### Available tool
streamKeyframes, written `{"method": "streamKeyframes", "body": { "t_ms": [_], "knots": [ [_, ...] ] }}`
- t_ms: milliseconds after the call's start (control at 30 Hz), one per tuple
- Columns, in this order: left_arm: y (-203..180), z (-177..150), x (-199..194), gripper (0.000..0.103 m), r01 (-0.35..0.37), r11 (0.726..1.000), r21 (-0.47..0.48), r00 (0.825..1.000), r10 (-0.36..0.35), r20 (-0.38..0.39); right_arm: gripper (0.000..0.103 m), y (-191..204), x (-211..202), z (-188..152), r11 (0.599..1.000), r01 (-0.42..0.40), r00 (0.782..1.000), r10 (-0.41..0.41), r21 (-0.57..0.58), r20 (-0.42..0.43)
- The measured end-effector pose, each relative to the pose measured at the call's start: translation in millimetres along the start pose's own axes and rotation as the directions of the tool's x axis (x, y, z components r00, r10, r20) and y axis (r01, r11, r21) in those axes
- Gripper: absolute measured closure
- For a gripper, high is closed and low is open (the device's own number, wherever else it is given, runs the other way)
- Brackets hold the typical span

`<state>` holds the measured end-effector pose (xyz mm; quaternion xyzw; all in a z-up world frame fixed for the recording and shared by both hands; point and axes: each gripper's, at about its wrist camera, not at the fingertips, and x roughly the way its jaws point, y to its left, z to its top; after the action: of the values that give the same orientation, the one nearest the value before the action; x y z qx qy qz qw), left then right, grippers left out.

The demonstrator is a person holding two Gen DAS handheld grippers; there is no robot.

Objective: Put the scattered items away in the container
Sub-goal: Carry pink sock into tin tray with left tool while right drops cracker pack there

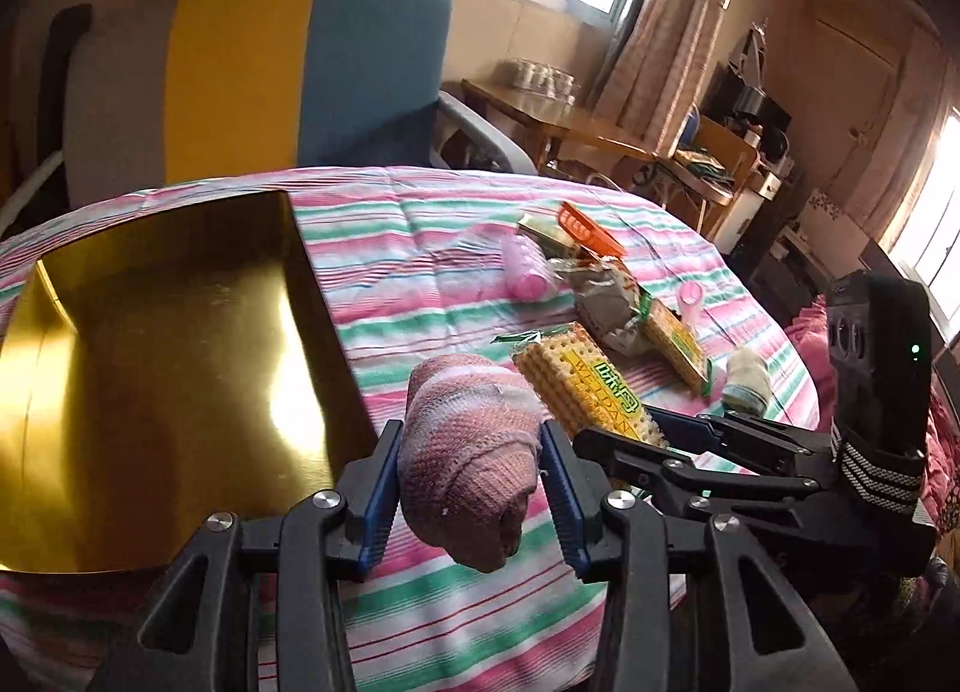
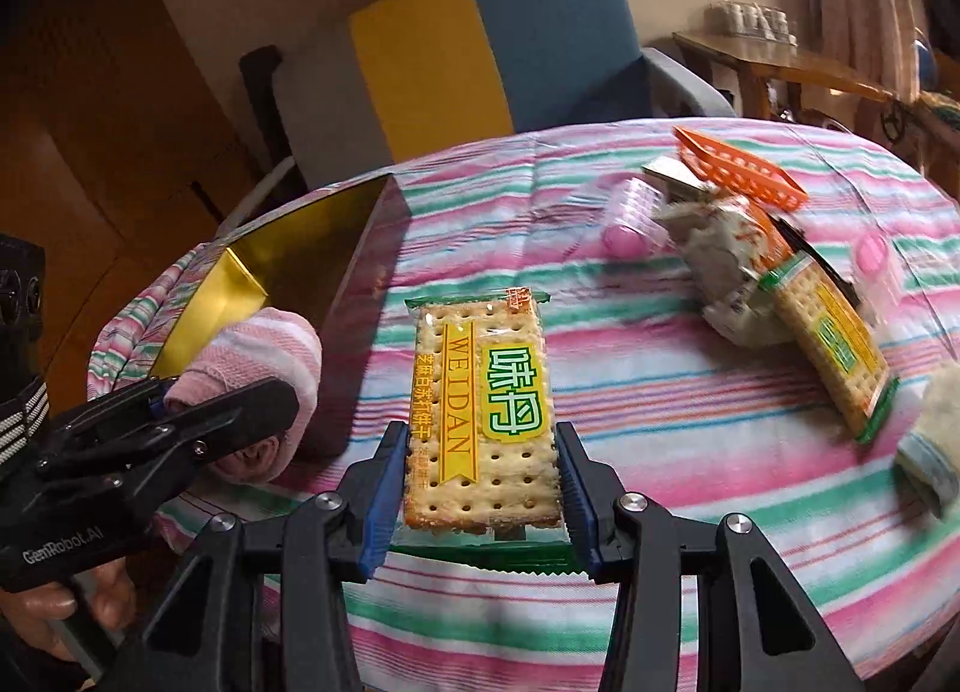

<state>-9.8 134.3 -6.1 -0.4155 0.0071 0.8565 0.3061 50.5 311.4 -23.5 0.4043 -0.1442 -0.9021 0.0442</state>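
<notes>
My left gripper (image 1: 471, 443) is shut on a rolled pink knitted sock (image 1: 465, 446), held just above the striped tablecloth (image 1: 414, 236) beside the right wall of the open gold-lined box (image 1: 150, 368). My right gripper (image 2: 480, 443) is shut on a packet of Weidan crackers (image 2: 480, 392), lifted off the cloth and pointing toward the box (image 2: 288, 248). In the right wrist view, the left gripper (image 2: 180, 401) with the sock (image 2: 270, 350) is at lower left, close to the box's near corner. The left wrist view shows the right gripper (image 1: 672, 425) with its cracker packet (image 1: 576, 386) at lower right.
Further right on the table lie a second cracker packet (image 2: 834, 344), a crumpled grey bag (image 2: 720, 266), an orange basket (image 2: 738, 170), a clear pink bottle (image 2: 630, 218), a small pink cup (image 2: 873, 254) and a pale sock (image 2: 936, 440). A yellow-and-blue chair (image 2: 510, 44) stands behind the table.
</notes>
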Motion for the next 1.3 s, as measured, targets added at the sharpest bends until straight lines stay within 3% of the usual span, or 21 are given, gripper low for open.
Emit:
{"method": "streamKeyframes", "body": {
  "t_ms": [233, 567, 867, 1033, 1300],
  "knots": [
    [79, 12, -24, 0.058, -0.142, 0.981, -0.131, 0.988, 0.149, 0.039, 0.055, 74, 26, 41, 0.986, -0.092, 0.995, 0.096, -0.141, 0.019],
    [146, 11, -11, 0.058, -0.275, 0.943, -0.187, 0.961, 0.275, -0.028, 0.055, 137, 95, 61, 0.969, -0.132, 0.99, 0.118, -0.209, -0.078],
    [174, 6, 8, 0.058, -0.335, 0.92, -0.201, 0.941, 0.317, -0.118, 0.055, 152, 148, 63, 0.972, -0.077, 0.987, 0.043, -0.224, -0.155],
    [182, 5, 15, 0.058, -0.362, 0.909, -0.205, 0.929, 0.334, -0.16, 0.055, 155, 157, 60, 0.972, -0.068, 0.984, 0.028, -0.226, -0.176],
    [187, 4, 21, 0.058, -0.37, 0.901, -0.224, 0.923, 0.331, -0.196, 0.054, 156, 162, 55, 0.972, -0.068, 0.981, 0.024, -0.223, -0.192]
  ]
}}
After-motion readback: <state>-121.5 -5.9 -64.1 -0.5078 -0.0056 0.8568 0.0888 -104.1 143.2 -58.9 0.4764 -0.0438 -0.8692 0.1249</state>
